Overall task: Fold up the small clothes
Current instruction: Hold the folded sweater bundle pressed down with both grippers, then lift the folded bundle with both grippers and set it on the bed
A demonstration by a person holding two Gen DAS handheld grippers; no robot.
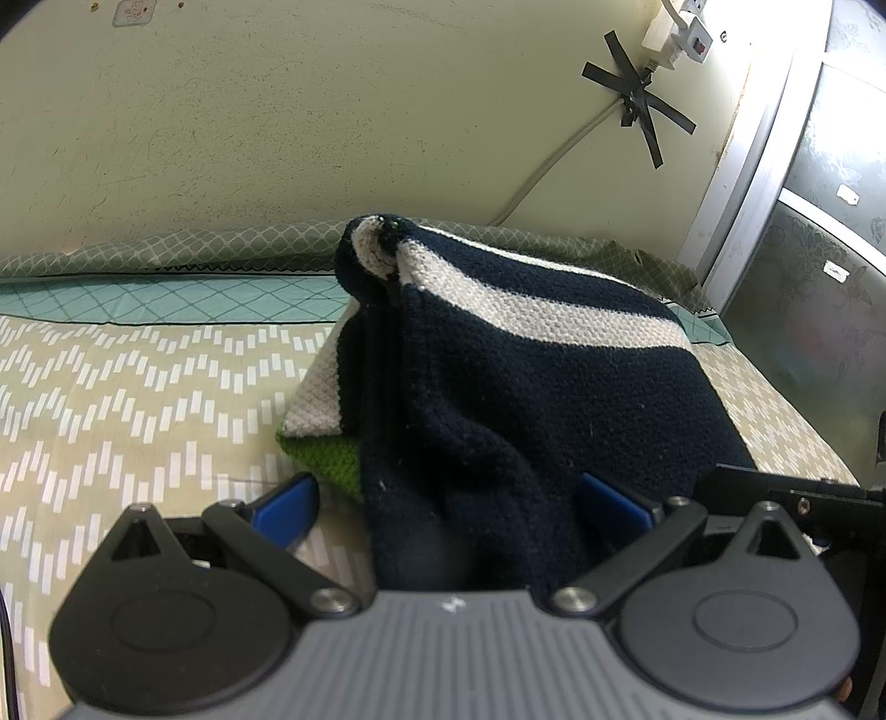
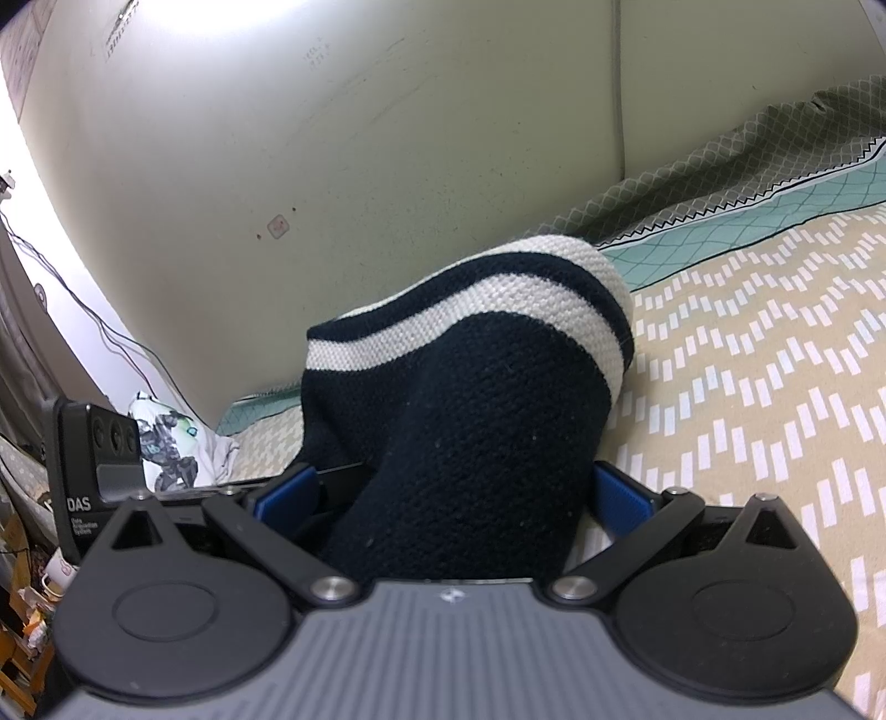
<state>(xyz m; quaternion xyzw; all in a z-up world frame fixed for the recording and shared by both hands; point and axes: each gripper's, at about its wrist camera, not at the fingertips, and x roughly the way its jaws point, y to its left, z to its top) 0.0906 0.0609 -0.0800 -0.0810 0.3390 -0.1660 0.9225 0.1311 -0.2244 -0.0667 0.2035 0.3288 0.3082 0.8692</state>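
Note:
A small navy knit garment (image 1: 526, 387) with cream stripes and a green band is bunched and lifted off the bed. In the left wrist view it fills the gap between the blue pads of my left gripper (image 1: 448, 498), whose jaws stand wide apart with the cloth draped into them. In the right wrist view the same garment (image 2: 470, 421) rises from between the blue pads of my right gripper (image 2: 454, 493), also spread wide around the fabric. The fingertips of both are hidden by cloth.
The bed sheet (image 1: 138, 387) is beige with white dashes and a teal band by the wall. A cable and taped power strip (image 1: 675, 33) hang on the wall. A cabinet door (image 1: 819, 249) stands at the right. A phone-like device (image 2: 94, 476) sits at the left.

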